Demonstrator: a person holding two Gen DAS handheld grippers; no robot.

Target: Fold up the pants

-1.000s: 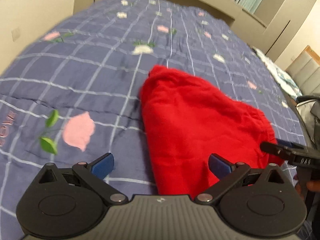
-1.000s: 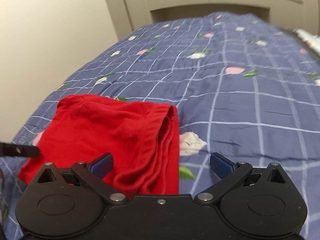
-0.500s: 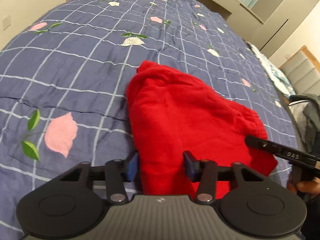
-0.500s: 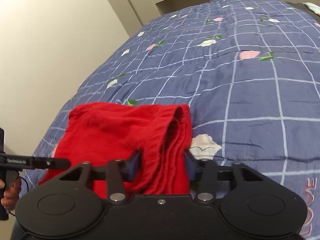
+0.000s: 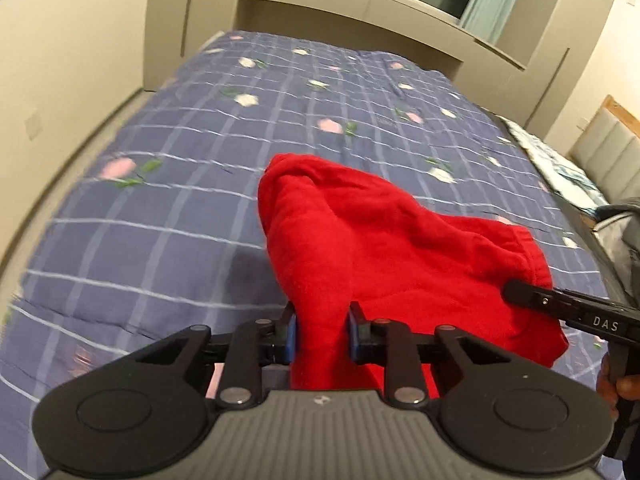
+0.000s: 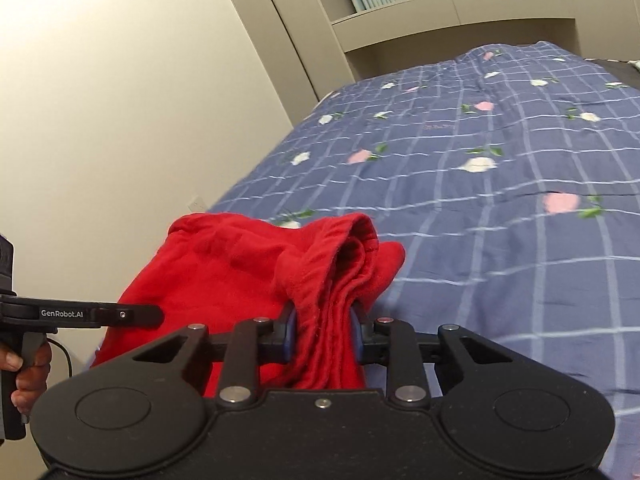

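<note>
Wall point(image 5: 72, 60) far left, beige, w/ a small plate low on it. Bed cover point(image 5: 168, 232) next to it: blue, white grid lines, pink + white flower print, runs back to a beige headboard unit point(image 5: 360, 12) w/ window above.

Left gripper point(image 5: 322, 332): jaws have just been closing, now clenched on one near corner of red pants point(image 5: 380, 248). Blue pads pinch a bunched fold, cloth runs up from pads.

Pants are mid-bed on the cover, folded into a thick bundle, near edge raised off cover at both gripped corners, far end resting on bed. In right wrist view layered hems/waist edges stack on pants' right side.

Right gripper point(image 6: 324, 332): jaws also have just been closing, pads now clamped on that layered edge, several plies between them. Also seen at right edge of left wrist view as a black bar marked "DAS", tip at pants' right corner.

Hands: right hand point(image 5: 618, 384) on its handle, partly cropped. Left hand point(image 6: 28, 376) on its handle at frame edge in right wrist view.

Far right: grey fabric item point(image 5: 624, 232) beside bed, too cropped to ID.
</note>
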